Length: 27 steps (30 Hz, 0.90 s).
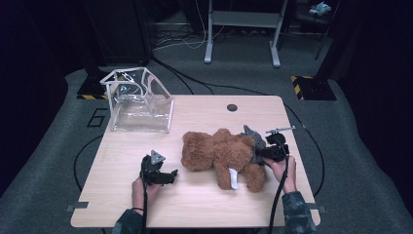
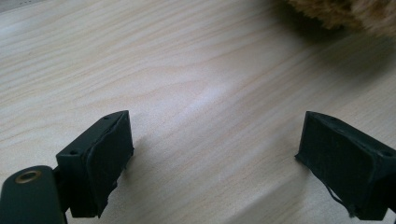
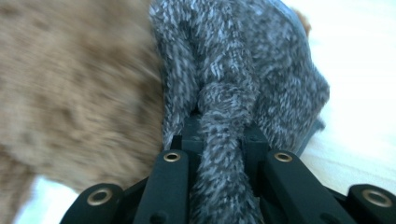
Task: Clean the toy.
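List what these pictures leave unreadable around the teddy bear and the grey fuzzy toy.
- Grey fuzzy toy: right gripper view; its shape is cut off by the frame, and the right hand-held gripper covers the pinched strip.
- Teddy bear: its face is too small in the high view, blurred in the right gripper view.
- Clear bag: high view; contents too small.

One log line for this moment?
left gripper: open, idle | right gripper: shut on grey fuzzy knit garment | brown plush teddy bear: lying on table

Left gripper low over the table, jaws spread wide, nothing between them; held from behind by the left hand. Right gripper laid level, pointing left, jaws clamped tight; right hand gripping its rear, sleeve behind.
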Available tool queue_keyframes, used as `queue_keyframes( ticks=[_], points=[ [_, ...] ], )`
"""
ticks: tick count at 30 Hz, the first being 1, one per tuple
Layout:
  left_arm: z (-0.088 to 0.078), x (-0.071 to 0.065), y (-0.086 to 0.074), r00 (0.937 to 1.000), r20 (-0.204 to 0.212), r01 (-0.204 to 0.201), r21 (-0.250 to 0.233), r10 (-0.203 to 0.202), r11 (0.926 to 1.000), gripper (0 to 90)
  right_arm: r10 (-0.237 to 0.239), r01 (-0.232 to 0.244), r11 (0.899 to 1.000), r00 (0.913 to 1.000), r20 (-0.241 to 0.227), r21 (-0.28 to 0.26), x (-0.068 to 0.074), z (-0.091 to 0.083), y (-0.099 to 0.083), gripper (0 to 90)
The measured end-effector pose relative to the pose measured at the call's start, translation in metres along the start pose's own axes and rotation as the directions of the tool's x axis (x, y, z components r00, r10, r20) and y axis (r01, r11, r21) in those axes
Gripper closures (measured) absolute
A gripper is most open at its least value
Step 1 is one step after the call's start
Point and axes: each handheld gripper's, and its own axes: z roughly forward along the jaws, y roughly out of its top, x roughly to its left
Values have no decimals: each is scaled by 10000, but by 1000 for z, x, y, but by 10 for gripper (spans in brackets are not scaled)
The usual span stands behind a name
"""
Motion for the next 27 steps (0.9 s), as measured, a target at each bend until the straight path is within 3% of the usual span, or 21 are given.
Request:
queue_keyframes(
  ticks=[6, 8, 9, 10, 11, 13, 16, 18, 19, 23, 27],
  points=[
    [0, 0, 0, 10000, 0, -5, 2, 5, 10000, 97, -149, 134, 9967, 9997, 171, 794, -2, 20, -8, 775],
    [0, 0, 0, 10000, 1, -3, 3, 3, 10000, 97, -349, 292, 9939, 9980, 524, 1064, -3, 22, -8, 774],
    [0, 0, 0, 10000, 11, -5, 6, 5, 10000, 97, -632, 483, 9898, 9920, 1091, 1342, -5, 21, -9, 774],
    [0, 0, 0, 10000, -1, -5, 2, 5, 10000, 97, -632, 483, 9898, 9920, 1091, 1342, -5, 21, -9, 774],
    [0, 0, 0, 10000, 0, -1, 2, 1, 10000, 97, -602, 440, 9907, 9904, 1248, 1287, -7, 19, -9, 773],
    [0, 0, 0, 10000, 2, 0, 2, 0, 10000, 97, -349, 244, 9952, 9932, 1112, 946, -12, 6, -10, 773],
    [0, 0, 0, 10000, 2, -5, 4, 5, 10000, 97, 206, -209, 9998, 9977, 647, 44, -15, -19, -8, 773],
    [0, 0, 0, 10000, 15, -6, 5, 6, 10000, 97, 230, -211, 9985, 9990, 378, -512, -14, -35, -4, 774],
    [0, 0, 0, 10000, 2, -2, 1, 2, 10000, 97, 119, -110, 9946, 9999, 89, -1034, -11, -46, 0, 774],
    [0, 0, 0, 10000, 1, -4, 2, 4, 10000, 97, 64, -99, 9921, 9996, -281, -1252, -3, -52, 5, 773],
    [0, 0, 0, 10000, 14, -4, 3, 4, 10000, 97, -327, 281, 9942, 9986, -426, -1037, 11, -43, 11, 773]
  ],
)
